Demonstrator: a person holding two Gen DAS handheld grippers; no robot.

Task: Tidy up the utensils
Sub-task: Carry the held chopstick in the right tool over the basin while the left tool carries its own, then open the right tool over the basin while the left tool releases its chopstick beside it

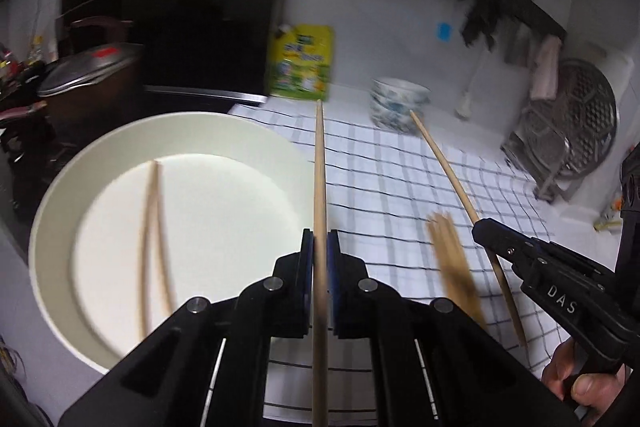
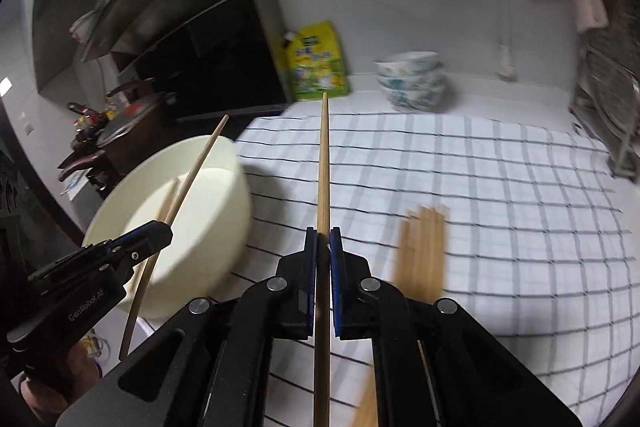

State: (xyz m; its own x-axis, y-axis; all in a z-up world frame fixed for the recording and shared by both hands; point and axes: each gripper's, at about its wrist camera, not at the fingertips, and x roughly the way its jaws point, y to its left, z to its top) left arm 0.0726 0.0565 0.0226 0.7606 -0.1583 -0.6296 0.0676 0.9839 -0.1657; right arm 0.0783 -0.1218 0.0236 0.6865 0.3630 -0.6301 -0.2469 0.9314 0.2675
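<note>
A: Take the wide cream round bowl (image 1: 56, 227) as the landmark. Inside it lie two pale wooden chopsticks (image 1: 154, 239), their tips crossing near the far side of the floor. Just right of the bowl's rim, the left gripper (image 1: 320, 247) has its blue pads pressed together on one long light-wood chopstick (image 1: 319, 163), which points straight ahead over the white cloth with dark grid lines (image 1: 400, 179)

B: And further right of the bowl?

A: A blurred loose bundle of tan wooden chopsticks (image 2: 422, 247) lies on the cloth, well right of the bowl. The right gripper (image 2: 323, 239) is likewise clamped on a single slim wooden chopstick of its own (image 2: 323, 163), held above the cloth between the bowl and that bundle

B: What can go wrong?

A: Each stick is pinched near its middle by narrow pads, so it can pivot. In my judgement a fast swing towards the bowl would let the long front end droop or twist, and the tip could catch the bowl's rim instead of clearing it. The bowl looks light; a knock could shove it left, off the cloth's edge

B: Anything else?

A: Both sticks head for the same bowl, so the two grippers could collide, and a stick let go too high may bounce out
</note>
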